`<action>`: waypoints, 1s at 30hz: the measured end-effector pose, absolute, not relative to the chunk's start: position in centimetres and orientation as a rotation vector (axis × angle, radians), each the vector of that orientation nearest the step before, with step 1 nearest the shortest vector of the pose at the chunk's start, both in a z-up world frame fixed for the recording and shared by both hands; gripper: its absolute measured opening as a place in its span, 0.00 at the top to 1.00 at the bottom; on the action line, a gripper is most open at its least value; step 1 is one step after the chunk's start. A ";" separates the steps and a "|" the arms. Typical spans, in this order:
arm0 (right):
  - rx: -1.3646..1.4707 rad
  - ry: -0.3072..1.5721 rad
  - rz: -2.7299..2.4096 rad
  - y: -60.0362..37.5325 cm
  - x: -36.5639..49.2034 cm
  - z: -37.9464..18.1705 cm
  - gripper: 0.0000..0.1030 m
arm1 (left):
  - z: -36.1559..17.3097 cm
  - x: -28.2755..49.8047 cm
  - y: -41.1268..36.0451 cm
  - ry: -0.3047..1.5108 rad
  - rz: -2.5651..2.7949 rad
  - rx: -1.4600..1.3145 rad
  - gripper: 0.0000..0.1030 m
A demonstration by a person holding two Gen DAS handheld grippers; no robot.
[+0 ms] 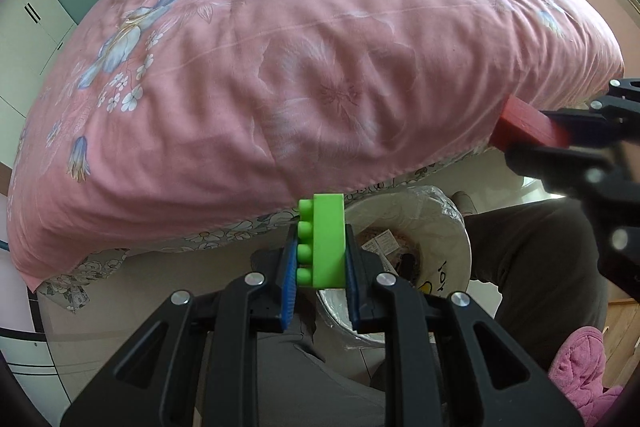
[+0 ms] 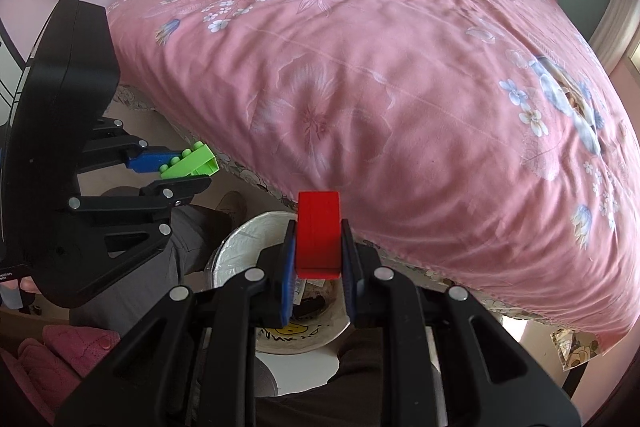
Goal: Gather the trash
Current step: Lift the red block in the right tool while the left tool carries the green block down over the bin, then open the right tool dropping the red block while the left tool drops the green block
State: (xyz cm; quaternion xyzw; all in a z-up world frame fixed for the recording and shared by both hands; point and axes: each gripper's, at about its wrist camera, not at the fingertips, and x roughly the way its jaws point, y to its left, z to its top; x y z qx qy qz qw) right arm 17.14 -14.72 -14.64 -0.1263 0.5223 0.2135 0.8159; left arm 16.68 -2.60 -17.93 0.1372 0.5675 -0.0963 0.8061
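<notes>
Left gripper (image 1: 321, 259): blue-padded jaws clamped narrow on a green toy brick (image 1: 325, 242), studs facing left in its own view; the brick's upper end stands clear of the pads.
Right gripper (image 2: 318, 257): jaws clamped narrow on a red toy brick (image 2: 319, 231), smooth faces showing, upper end projecting past the pads.
Cross-check: the right wrist view shows the green toy brick (image 2: 191, 163) pinched at the left gripper's tips; the left wrist view shows the red toy brick (image 1: 528, 126) at the right gripper's tips.
Waste bin (image 2: 236, 247): round, pale, lined with clear plastic film, on the floor beside the bed; wrappers and scraps lie inside, and a yellow face drawing marks its near side.
Position of bricks: both held in the air, off the bedding; each seems to hang over or close to the bin's mouth, though exact alignment cannot be told.
Pink floral quilt (image 1: 304, 47): covers the bed; no loose item visible on it.
Done, by judgement: both bricks picked up; bed surface looks cleared.
Left, by judgement: open both pairs of jaws over the bin so the bricks fall in.
Also present: the person's dark trousers (image 1: 536, 267); a pink slipper (image 1: 580, 371).
</notes>
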 end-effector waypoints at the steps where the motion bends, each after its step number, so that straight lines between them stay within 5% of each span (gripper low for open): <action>1: -0.271 1.124 0.454 -14.7 17.1 -15.4 0.80 | -18.6 16.7 -2.6 1.227 -0.206 0.292 0.78; 30: -0.106 1.597 0.386 -15.6 17.7 -38.6 0.79 | -38.2 18.1 -3.2 1.629 -0.221 0.120 0.78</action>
